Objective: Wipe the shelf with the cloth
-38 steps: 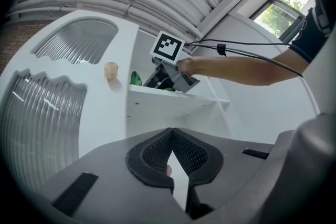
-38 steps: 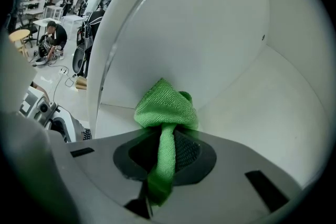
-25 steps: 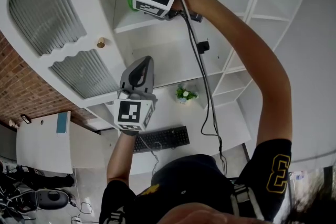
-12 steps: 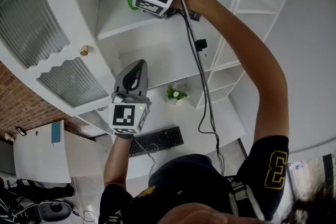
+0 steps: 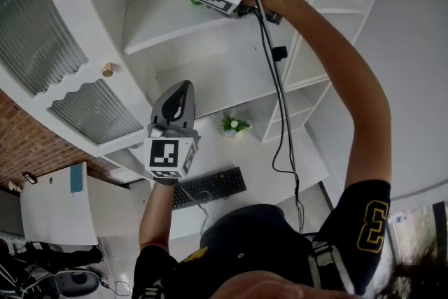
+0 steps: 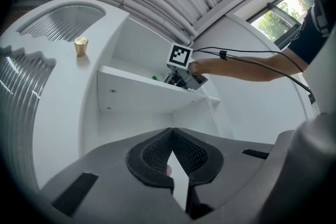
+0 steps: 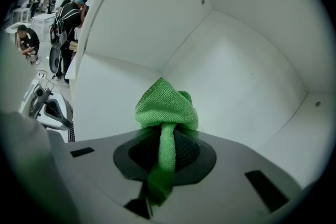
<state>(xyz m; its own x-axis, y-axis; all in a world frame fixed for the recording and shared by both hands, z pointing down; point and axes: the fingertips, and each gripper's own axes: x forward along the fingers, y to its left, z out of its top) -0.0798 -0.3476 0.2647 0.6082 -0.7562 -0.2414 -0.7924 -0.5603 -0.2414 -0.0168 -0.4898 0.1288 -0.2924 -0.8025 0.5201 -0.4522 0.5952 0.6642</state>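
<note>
Green cloth (image 7: 167,107) was pinched in my right gripper (image 7: 165,152), jaws clamped on it, a bunched wad sticking out past the tips and a strip trailing back between the pads. In the right gripper view the wad sat mid-frame against the white inside corner of the shelf (image 5: 168,21); whether it touched the board I couldn't tell.

In the head view that gripper was at the top centre of the frame, over the upper shelf board, with the cloth showing green at its left edge. My right arm (image 5: 329,80) reached up from lower right, and a black cable (image 5: 280,101) hung down from the gripper.

My left gripper (image 5: 183,91) was lower, centre-left, well apart from the right one. Its jaws were closed tip to tip with nothing held, pointing up toward the underside of the shelf board.

A cabinet door (image 5: 42,31) with ribbed glass and 1 gold knob (image 5: 107,70) was at the left. Below, a small plant (image 5: 234,125) and a black keyboard (image 5: 210,187) sat on a white desk (image 5: 280,157). People (image 7: 68,13) stood in the upper left of the right gripper view.
</note>
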